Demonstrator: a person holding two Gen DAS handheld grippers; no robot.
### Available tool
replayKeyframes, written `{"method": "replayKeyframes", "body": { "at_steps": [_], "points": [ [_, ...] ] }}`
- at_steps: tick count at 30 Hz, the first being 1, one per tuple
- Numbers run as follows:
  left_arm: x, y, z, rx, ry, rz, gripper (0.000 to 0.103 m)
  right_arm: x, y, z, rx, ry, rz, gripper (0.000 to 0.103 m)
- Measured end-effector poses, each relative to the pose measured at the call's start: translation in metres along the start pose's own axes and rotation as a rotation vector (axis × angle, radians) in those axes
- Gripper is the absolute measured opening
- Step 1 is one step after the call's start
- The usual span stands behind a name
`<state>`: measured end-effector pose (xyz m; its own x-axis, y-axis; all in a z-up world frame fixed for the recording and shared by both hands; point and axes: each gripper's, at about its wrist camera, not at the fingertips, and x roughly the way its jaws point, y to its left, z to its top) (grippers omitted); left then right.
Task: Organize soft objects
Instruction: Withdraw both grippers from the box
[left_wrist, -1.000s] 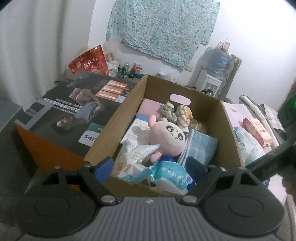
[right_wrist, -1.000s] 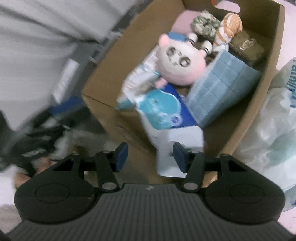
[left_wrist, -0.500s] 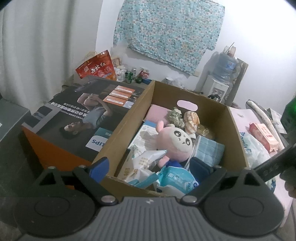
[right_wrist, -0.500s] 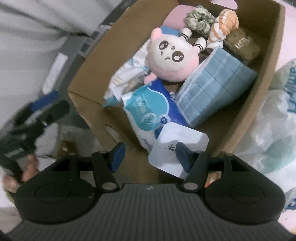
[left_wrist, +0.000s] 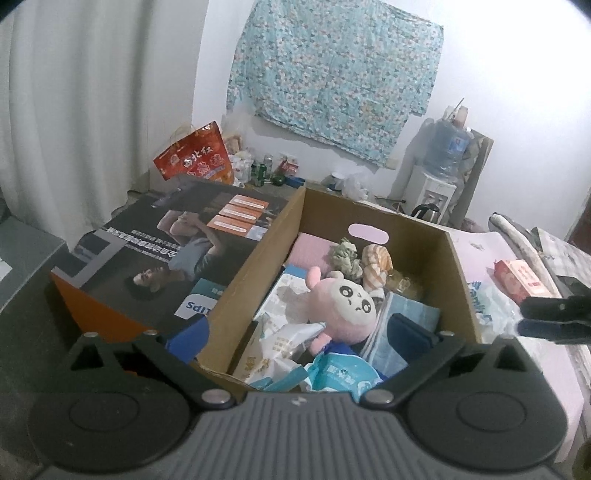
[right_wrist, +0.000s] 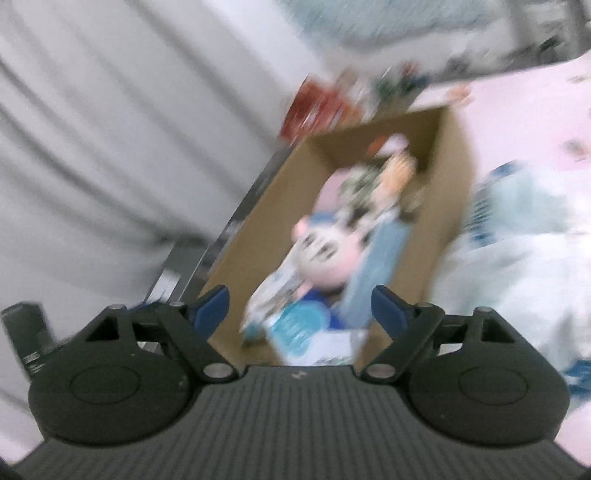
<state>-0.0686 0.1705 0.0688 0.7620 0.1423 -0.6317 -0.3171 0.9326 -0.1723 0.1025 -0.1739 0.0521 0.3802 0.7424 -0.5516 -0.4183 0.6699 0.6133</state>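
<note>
An open cardboard box holds a pink plush toy, a green scrunchie, an orange one, a folded blue towel and crinkly tissue packs. My left gripper hovers at the box's near end, jaws opening wide with nothing gripped. My right gripper is also opening and grips nothing. Its view is blurred: the box, the plush and a white pack lying at the box's near end. Its fingers show at the left view's right edge.
A large printed carton lies against the box's left side. A red bag and bottles stand by the far wall, near a water dispenser. On the pink surface to the right lie a plastic bag and a red pack.
The right gripper let go of the white pack, which now lies in the box's near end, then swung back and tilted up. Both grippers' jaws have spread wider. The left view tilted up slightly.
</note>
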Motion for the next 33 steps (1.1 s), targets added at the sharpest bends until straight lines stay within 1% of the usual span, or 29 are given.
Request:
{"method": "replayKeyframes", "body": {
  "at_steps": [2,4,7,9,11,13,15,17,19,20,23,25,29,31,33],
  "points": [
    [-0.004,-0.003,0.002,-0.004,-0.006,0.006,0.103,-0.012,-0.008,-0.007,0.001,-0.068,-0.083,0.088],
    [-0.007,-0.005,0.003,-0.005,-0.008,0.007,0.103,-0.020,-0.012,-0.017,-0.012,-0.095,-0.148,0.090],
    [-0.007,-0.008,0.003,0.000,-0.002,0.028,0.103,-0.022,-0.016,-0.031,-0.023,-0.095,-0.194,0.091],
    [-0.008,-0.016,0.002,0.002,0.009,0.065,0.103,-0.019,-0.017,-0.040,-0.013,-0.085,-0.217,0.092],
    [-0.008,-0.025,0.000,0.015,0.015,0.081,0.103,-0.017,-0.017,-0.049,-0.017,-0.090,-0.261,0.092],
    [-0.009,-0.033,-0.002,0.027,0.018,0.078,0.103,-0.015,-0.013,-0.057,-0.041,-0.102,-0.310,0.092],
    [-0.008,-0.038,-0.003,0.031,0.023,0.064,0.103,-0.012,-0.010,-0.061,-0.075,-0.123,-0.377,0.092],
    [-0.008,-0.041,-0.003,0.030,0.020,0.042,0.103,-0.010,-0.002,-0.063,-0.121,-0.164,-0.483,0.093],
    [-0.006,-0.043,-0.004,0.033,0.011,0.027,0.103,-0.009,0.004,-0.066,-0.147,-0.194,-0.546,0.098],
    [-0.007,-0.043,-0.005,0.038,0.003,0.028,0.103,-0.009,0.007,-0.069,-0.154,-0.204,-0.562,0.102],
    [-0.006,-0.049,-0.010,0.085,-0.016,0.066,0.103,-0.012,0.015,-0.081,-0.164,-0.211,-0.594,0.102],
    [-0.005,-0.053,-0.013,0.114,-0.016,0.078,0.103,-0.010,0.020,-0.091,-0.175,-0.214,-0.636,0.102],
    [-0.006,-0.058,-0.018,0.144,0.001,0.067,0.103,-0.002,0.030,-0.109,-0.230,-0.211,-0.747,0.102],
    [-0.006,-0.059,-0.021,0.150,0.009,0.062,0.103,-0.003,0.036,-0.118,-0.252,-0.215,-0.782,0.102],
    [-0.004,-0.058,-0.024,0.144,0.030,0.043,0.103,-0.004,0.043,-0.127,-0.293,-0.239,-0.798,0.102]
  ]
}}
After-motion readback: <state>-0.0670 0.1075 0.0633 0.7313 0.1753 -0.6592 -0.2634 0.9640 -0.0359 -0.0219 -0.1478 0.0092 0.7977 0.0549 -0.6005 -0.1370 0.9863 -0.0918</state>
